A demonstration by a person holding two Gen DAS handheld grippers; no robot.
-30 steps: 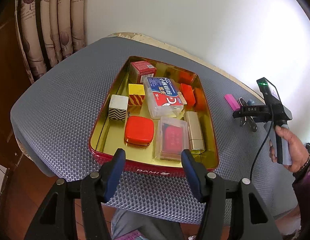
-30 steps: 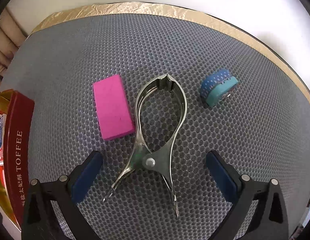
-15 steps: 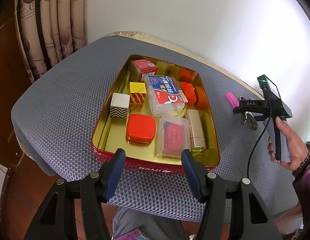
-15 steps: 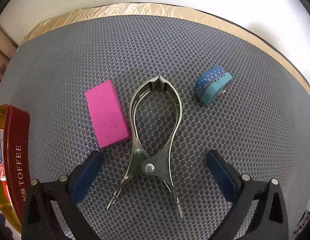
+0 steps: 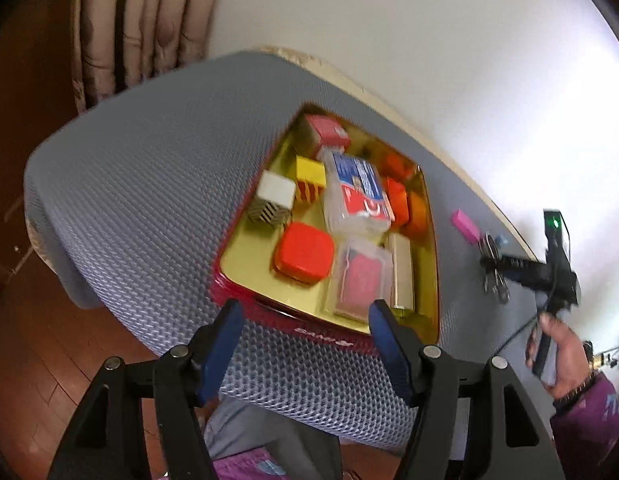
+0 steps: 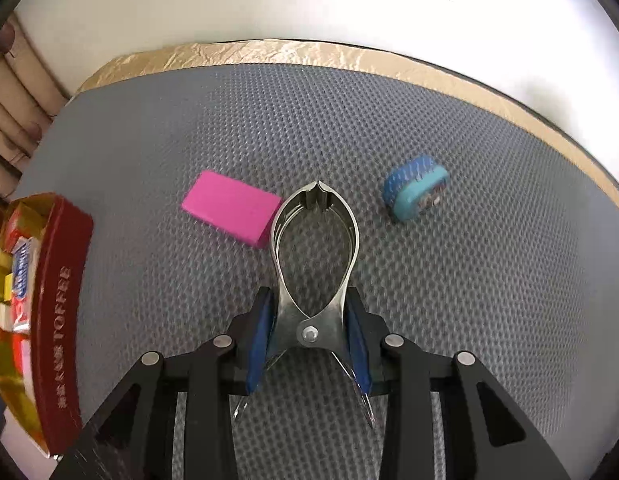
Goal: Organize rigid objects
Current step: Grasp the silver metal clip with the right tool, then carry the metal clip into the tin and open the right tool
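A white wall and patterned curtains (image 5: 141,20) back a tabletop (image 5: 141,184) covered in grey honeycomb mesh, with a gold border along its far edge and dark wood floor below. In the left wrist view, which is motion-blurred, the left tool (image 5: 305,344) hangs over the near edge of the tabletop with its blue pads spread and opening, nothing between them. Just beyond it at 12 o'clock lies a red tin (image 5: 333,336) with a gold inside, packed with small things: a red rounded case (image 5: 304,254), a white cube (image 5: 274,196) with a striped side, a yellow block (image 5: 309,174), clear plastic boxes and a gold bar. At 3 o'clock a hand (image 5: 561,360) holds the right tool, whose tip sits at a metal clamp (image 5: 494,264) beside a pink eraser (image 5: 464,226). In the right wrist view, the right tool (image 6: 307,332) is closing, its blue pads pressed on both sides of the metal clamp (image 6: 313,256) near the pivot; the clamp's loop points to 12 o'clock. The pink eraser (image 6: 232,214) touches the loop at 10 o'clock, a blue roll of tape (image 6: 415,193) lies apart at 2 o'clock, and the tin (image 6: 55,320) stands at 9 o'clock.
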